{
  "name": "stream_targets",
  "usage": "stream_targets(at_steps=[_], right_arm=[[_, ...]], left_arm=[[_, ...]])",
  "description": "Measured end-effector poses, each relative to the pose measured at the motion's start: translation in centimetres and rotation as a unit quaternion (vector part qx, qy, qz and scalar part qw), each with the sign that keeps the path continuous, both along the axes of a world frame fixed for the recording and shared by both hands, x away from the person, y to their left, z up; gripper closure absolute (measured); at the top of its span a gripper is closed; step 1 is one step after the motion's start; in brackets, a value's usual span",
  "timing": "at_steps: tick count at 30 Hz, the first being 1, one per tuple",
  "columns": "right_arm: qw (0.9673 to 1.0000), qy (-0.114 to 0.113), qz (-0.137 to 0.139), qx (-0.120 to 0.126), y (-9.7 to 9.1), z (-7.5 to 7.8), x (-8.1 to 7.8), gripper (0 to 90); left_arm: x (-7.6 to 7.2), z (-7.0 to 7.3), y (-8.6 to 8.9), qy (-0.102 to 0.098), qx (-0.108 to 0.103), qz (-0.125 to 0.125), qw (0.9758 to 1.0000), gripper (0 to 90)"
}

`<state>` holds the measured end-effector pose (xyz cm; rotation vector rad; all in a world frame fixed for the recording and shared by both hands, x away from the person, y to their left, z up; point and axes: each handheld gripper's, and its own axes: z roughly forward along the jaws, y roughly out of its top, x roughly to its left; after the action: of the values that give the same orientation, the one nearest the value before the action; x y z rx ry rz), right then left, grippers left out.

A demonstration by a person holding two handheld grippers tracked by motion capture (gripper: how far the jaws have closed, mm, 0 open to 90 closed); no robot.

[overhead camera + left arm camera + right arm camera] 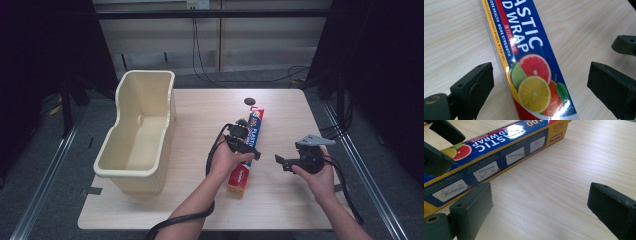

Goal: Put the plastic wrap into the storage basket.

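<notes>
A long blue, red and yellow plastic wrap box point(256, 124) lies flat on the wooden table point(280, 210), running from the middle toward the front. My left gripper point(246, 145) hovers over its middle, open. In the left gripper view the box point(534, 72) with its citrus picture passes between the two spread jaws of the left gripper point(539, 77), which stand apart from it on each side. My right gripper point(282, 162) is open just right of the box, held above bare table. In the right gripper view the right gripper point(539, 202) has nothing between its jaws, and the box point(499, 152) lies to the upper left.
A deep cream plastic tub point(132, 172) stands on the table's left side, open and with nothing inside. A dark round cable hole point(250, 101) sits near the far edge. The left gripper's jaws point(439, 147) show at the top left of the right gripper view.
</notes>
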<state>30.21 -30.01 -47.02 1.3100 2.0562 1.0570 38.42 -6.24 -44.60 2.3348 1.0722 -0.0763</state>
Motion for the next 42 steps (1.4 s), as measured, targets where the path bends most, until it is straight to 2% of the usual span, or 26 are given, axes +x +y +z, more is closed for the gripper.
stream_targets(at_steps=[5, 8, 9, 11, 13, 16, 19, 20, 24, 28, 30, 32, 35, 36, 37, 38, 39, 40, 42], right_arm=[[1.0000, 0.001, 0.000, 0.002, -0.1, 0.0, 0.0, 5.5], [1.0000, 0.000, 0.000, 0.002, -0.2, 0.0, 0.0, 5.3], [1.0000, 0.000, -0.002, 0.002, -0.2, 0.0, 0.0, 5.3], [1.0000, 0.001, -0.002, 0.003, -0.2, 0.0, 0.0, 5.3], [1.0000, -0.001, 0.000, 0.003, -0.2, 0.0, 0.1, 5.3], [1.0000, 0.000, -0.001, 0.003, -0.2, 0.0, 0.0, 5.3], [1.0000, -0.001, -0.001, 0.004, -0.2, 0.1, 0.0, 5.3], [1.0000, 0.000, -0.003, 0.006, -0.3, 0.1, 0.0, 5.3], [1.0000, 0.000, -0.005, 0.006, -0.3, 0.1, 0.0, 5.5], [1.0000, 0.001, -0.001, 0.004, -0.2, -0.1, 0.1, 5.5], [1.0000, -0.001, 0.001, 0.003, -0.1, -0.1, 0.1, 5.5], [1.0000, -0.001, 0.002, 0.004, -0.1, 0.0, 0.1, 5.5], [1.0000, 0.002, -0.001, 0.006, 0.0, 0.0, 0.1, 5.5], [1.0000, 0.001, -0.001, 0.005, 0.0, 0.0, 0.1, 5.5], [1.0000, 0.001, -0.001, 0.004, 0.0, 0.0, 0.1, 5.5], [1.0000, 0.000, -0.001, 0.004, 0.0, 0.0, 0.1, 5.5], [1.0000, 0.001, -0.001, 0.005, 0.0, 0.0, 0.1, 5.5], [1.0000, 0.001, 0.000, 0.005, 0.0, 0.0, 0.1, 5.5], [1.0000, -0.001, 0.000, 0.004, 0.0, 0.0, 0.1, 5.6]], left_arm=[[0.4, -0.5, -0.4, -0.001, 0.005, 0.004, 1.0000, 7.4], [0.5, -0.8, -0.7, -0.002, 0.016, 0.005, 0.9999, 8.7], [0.6, -1.0, -0.7, -0.001, 0.010, 0.007, 0.9999, 9.6], [0.7, -1.1, -0.7, 0.000, 0.016, 0.004, 0.9999, 11.6], [0.8, -1.4, -0.9, -0.001, 0.013, 0.010, 0.9999, 13.0], [0.9, -1.6, -1.2, 0.005, 0.021, 0.007, 0.9997, 15.0], [0.9, -1.7, -1.2, -0.001, 0.027, 0.008, 0.9996, 19.6], [0.9, -1.7, -1.2, 0.000, 0.030, 0.011, 0.9995, 22.6], [0.9, -1.6, -0.8, 0.008, 0.029, 0.016, 0.9994, 25.4], [0.8, -1.2, 0.1, 0.010, 0.046, 0.019, 0.9987, 31.0], [0.7, -1.1, 0.7, 0.012, 0.045, 0.027, 0.9985, 33.7], [0.7, -1.0, 1.3, 0.014, 0.053, 0.026, 0.9982, 35.6], [0.4, -0.7, 1.9, 0.017, 0.063, 0.025, 0.9975, 37.3], [0.2, -0.8, 2.0, 0.017, 0.060, 0.030, 0.9976, 37.7], [0.2, -0.6, 2.3, 0.022, 0.069, 0.020, 0.9972, 37.8], [0.0, -0.6, 2.4, 0.021, 0.071, 0.024, 0.9970, 37.8], [0.0, -0.6, 2.6, 0.019, 0.071, 0.019, 0.9972, 37.7], [0.0, -0.7, 2.5, 0.021, 0.064, 0.027, 0.9974, 37.1], [0.2, -0.7, 2.5, 0.026, 0.073, 0.016, 0.9968, 35.2]])
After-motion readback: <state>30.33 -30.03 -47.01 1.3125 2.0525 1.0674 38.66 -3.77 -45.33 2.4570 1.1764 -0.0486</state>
